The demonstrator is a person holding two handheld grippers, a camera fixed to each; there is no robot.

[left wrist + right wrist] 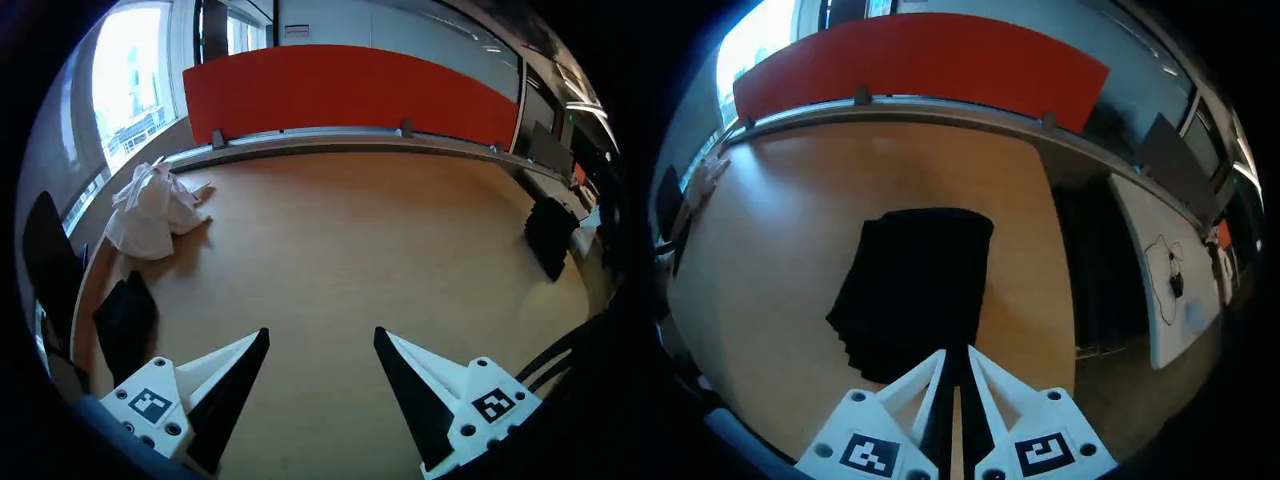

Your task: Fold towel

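Backing wood desk (360, 240), red divider (344, 88); left tool (321, 331) released, right tool (956, 350) clenched at towel (920, 280).

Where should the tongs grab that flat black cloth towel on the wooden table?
The black folded cloth towel lies flat on the wooden table, so nothing sticks up to pinch. Probably grip its near edge, coming in low from the near side, where the right tongs point. One finger would slide under the layers there, the other pressing on top.
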